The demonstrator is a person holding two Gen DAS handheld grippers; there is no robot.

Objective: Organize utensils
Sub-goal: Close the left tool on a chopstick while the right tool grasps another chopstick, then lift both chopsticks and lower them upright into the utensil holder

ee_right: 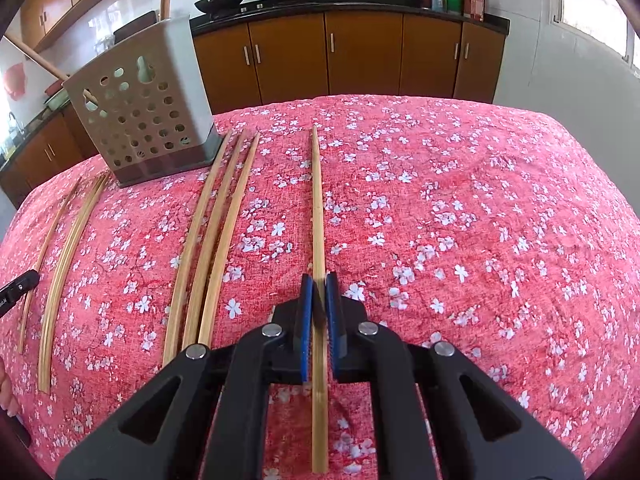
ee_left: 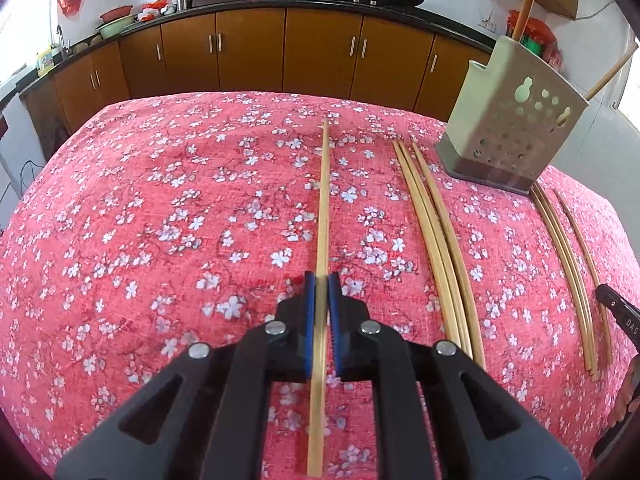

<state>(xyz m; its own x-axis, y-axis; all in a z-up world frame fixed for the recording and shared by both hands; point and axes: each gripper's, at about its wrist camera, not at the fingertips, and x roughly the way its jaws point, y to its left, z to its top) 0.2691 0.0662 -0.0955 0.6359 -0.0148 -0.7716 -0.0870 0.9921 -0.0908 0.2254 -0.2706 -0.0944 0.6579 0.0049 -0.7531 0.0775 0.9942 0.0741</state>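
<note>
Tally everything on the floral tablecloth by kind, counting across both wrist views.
Loose chopsticks: 6, in two threes
Held chopsticks: 2, left chopstick in left hand-held gripper, right chopstick in right hand-held gripper
Utensil holder: 1
Total: 9

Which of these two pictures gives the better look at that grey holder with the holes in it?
The right wrist view: the utensil holder appears larger there, with its perforated front, one side wall and dark base all showing. The left wrist view shows the same holder smaller, out toward the right edge, with wooden handles sticking out of its top.
</note>
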